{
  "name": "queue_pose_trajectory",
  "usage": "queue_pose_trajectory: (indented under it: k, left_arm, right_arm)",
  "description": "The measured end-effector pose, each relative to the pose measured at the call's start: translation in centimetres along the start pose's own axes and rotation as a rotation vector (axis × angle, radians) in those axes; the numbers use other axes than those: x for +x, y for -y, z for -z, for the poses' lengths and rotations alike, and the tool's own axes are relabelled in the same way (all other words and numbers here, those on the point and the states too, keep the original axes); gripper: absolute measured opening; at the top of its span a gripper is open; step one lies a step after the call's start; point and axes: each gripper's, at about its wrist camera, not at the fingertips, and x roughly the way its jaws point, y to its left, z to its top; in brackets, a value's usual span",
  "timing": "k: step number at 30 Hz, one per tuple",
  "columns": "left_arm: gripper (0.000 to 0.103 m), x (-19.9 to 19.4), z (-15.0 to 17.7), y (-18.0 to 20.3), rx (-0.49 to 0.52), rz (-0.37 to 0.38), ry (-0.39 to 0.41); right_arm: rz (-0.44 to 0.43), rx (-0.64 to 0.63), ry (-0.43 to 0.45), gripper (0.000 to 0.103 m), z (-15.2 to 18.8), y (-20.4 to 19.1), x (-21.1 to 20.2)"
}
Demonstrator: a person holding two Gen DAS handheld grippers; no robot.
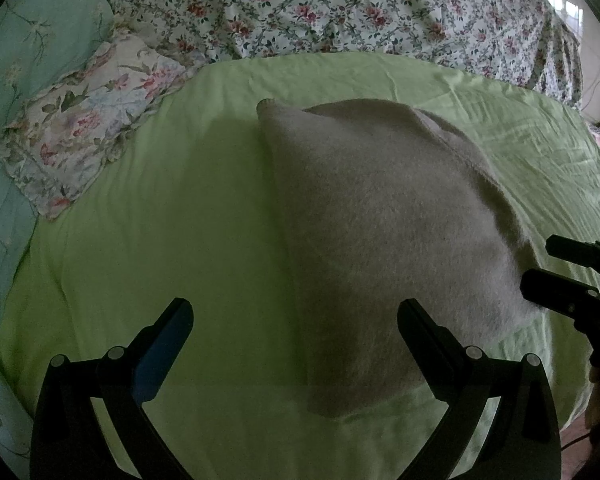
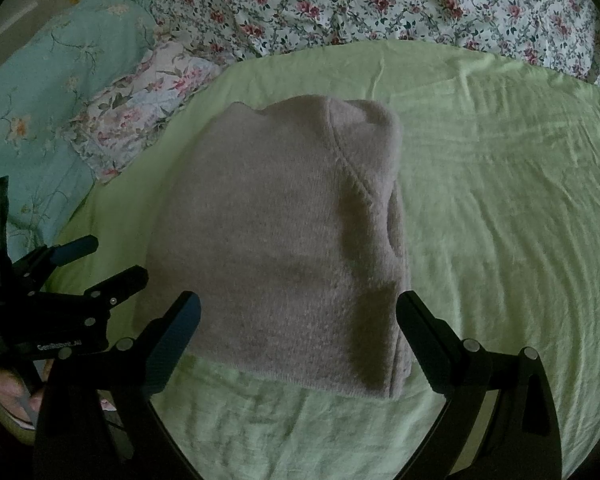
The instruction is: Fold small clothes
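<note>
A grey-beige fuzzy knit garment [image 1: 384,240] lies folded into a compact rectangle on the light green bedsheet [image 1: 172,216]. It also shows in the right wrist view [image 2: 284,248], with a seam running across its upper right. My left gripper [image 1: 296,312] is open and empty, over the garment's near left edge. My right gripper [image 2: 300,308] is open and empty, over the garment's near edge. The right gripper also shows at the right rim of the left wrist view [image 1: 540,268]. The left gripper shows at the left of the right wrist view [image 2: 112,260].
A floral pillow [image 1: 84,128] and a teal floral pillow [image 1: 32,36] lie at the far left. A rumpled floral quilt [image 1: 340,8] runs along the back of the bed. The sheet's near edge [image 2: 284,432] is just below the garment.
</note>
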Motion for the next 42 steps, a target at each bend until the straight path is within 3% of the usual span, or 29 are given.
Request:
queue_pose_trajectory:
  k: [42]
  left_arm:
    - [0.102,-1.2,-0.4,0.7,-0.001,-0.017,0.031]
  right_arm:
    - [-0.011,0.005,0.010,0.098,-1.0,0.7,0.1]
